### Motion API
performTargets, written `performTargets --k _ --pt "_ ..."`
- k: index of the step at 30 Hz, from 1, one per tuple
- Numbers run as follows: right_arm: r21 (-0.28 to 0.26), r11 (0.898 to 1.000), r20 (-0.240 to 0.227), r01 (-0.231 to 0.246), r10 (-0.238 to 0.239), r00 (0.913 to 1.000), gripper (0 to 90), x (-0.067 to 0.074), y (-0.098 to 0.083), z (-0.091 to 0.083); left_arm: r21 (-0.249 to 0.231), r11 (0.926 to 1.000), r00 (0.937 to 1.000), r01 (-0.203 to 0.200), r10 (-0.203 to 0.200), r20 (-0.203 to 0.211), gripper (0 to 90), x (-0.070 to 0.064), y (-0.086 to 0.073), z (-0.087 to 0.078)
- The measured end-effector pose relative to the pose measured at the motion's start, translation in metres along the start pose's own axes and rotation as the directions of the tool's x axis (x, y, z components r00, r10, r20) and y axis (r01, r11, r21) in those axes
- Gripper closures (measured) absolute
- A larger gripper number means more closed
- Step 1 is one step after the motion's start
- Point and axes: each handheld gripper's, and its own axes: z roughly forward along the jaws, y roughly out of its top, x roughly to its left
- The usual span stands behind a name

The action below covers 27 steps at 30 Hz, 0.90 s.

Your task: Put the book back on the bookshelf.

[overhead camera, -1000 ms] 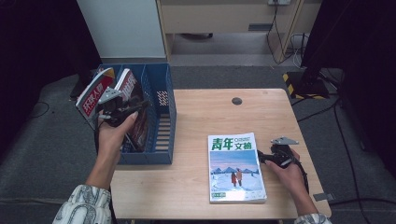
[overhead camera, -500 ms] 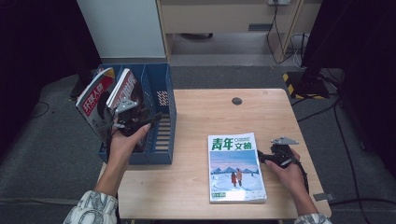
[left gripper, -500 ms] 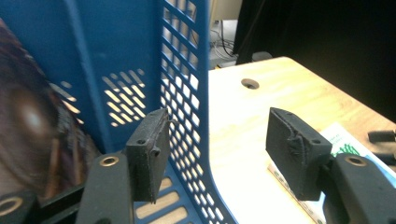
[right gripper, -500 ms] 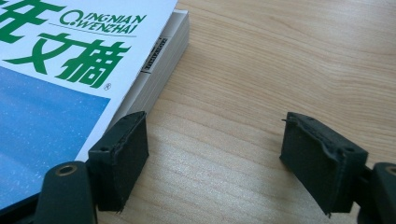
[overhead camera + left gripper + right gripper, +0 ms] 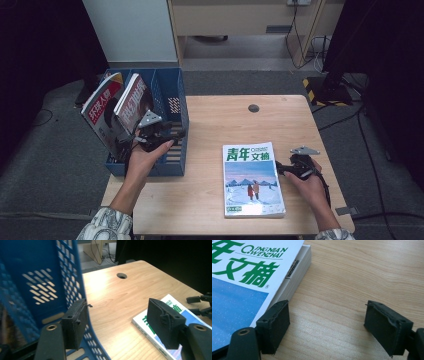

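**Two grippers at a file rack and a magazine**

Where the wooden table (image 5: 215, 125) meets its left edge stands a blue plastic file rack (image 5: 176, 95) with perforated, slotted walls; two magazines (image 5: 117, 107) lean in its far-left compartments. The left gripper (image 5: 170, 135) sits at the rack's near right wall, its jaws apart, just opened further, nothing between them; in the left gripper view one pad (image 5: 75, 323) lies against the lattice wall. A round cable hole (image 5: 253, 108) pierces the tabletop farther off. The green-titled magazine (image 5: 252, 180), glossy, thick, with a blue snow scene, lies flat near the right edge. The right gripper (image 5: 282, 169) rests just right of it, jaws spread and empty, having just opened slightly; one pad (image 5: 274, 325) touches the page edges.
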Motion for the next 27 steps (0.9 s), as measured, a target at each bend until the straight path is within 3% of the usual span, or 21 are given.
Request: performTargets --k 8,15,20,27 --pt "0.007 1.000 0.004 -0.012 0.012 0.9999 17.7 0.000 0.000 0.000 0.022 0.9998 0.9998 -0.004 0.003 0.022 27.0 -0.011 -0.002 0.011" --pt "0.023 1.000 0.056 -0.005 0.004 0.9984 14.4 -0.005 0.001 -0.002 0.036 0.9993 0.9990 -0.005 0.003 0.044 24.8 -0.027 -0.004 0.025" --pt "0.001 1.000 0.054 -0.010 0.010 0.9985 13.9 -0.005 0.002 -0.005 0.047 0.9987 0.9973 -0.020 0.017 0.072 23.1 -0.040 -0.005 0.034" --pt "-0.057 0.998 0.014 0.007 -0.006 0.9999 14.0 0.001 0.008 -0.019 0.098 0.9940 0.9917 -0.048 0.036 0.124 21.7 -0.065 -0.017 0.058"
